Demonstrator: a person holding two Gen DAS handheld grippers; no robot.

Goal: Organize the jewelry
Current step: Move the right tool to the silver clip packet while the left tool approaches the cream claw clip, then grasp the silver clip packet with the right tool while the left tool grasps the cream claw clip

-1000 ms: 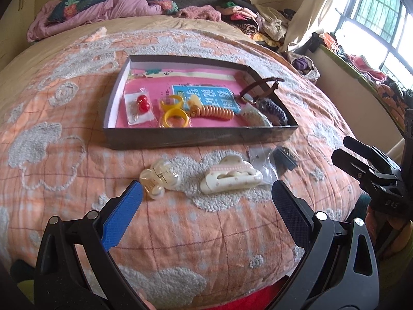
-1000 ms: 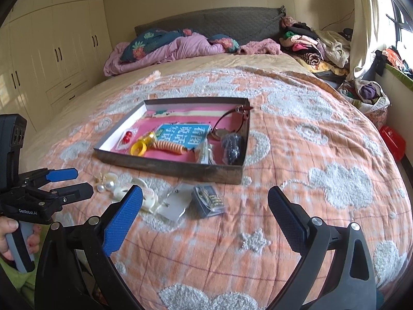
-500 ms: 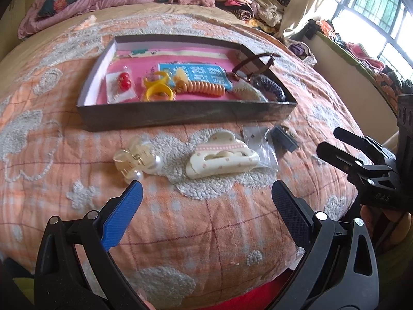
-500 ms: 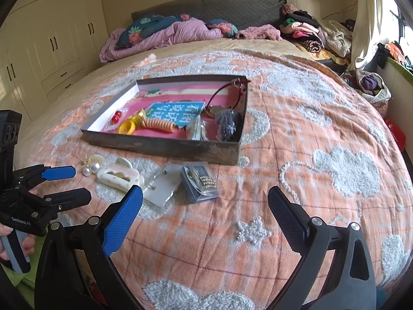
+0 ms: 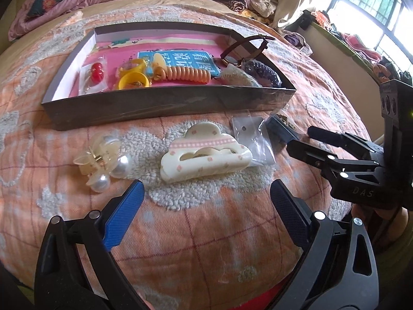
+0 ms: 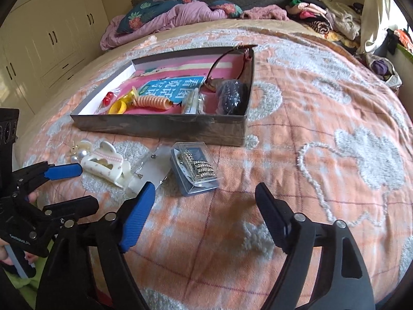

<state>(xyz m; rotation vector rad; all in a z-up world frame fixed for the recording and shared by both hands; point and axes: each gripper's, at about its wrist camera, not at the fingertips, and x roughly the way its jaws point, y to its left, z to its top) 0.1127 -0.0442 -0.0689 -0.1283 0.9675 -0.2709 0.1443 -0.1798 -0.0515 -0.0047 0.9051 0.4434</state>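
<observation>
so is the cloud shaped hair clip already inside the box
No, the cloud shaped hair clip lies on the bedspread in front of the box, between the pearl clip and a clear packet.

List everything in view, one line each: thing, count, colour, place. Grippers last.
box: 1, grey, on bedspread
red beads: 1 packet, box left
rings: 2, yellow, in box
spiral hair tie: 1, peach, box middle
cloud hair claw: 1, cream, before box
pearl clip: 1, cream, left of claw
clear case: 1, rhinestone pieces, right of claw
left gripper: open, empty
right gripper: closing, empty
</observation>
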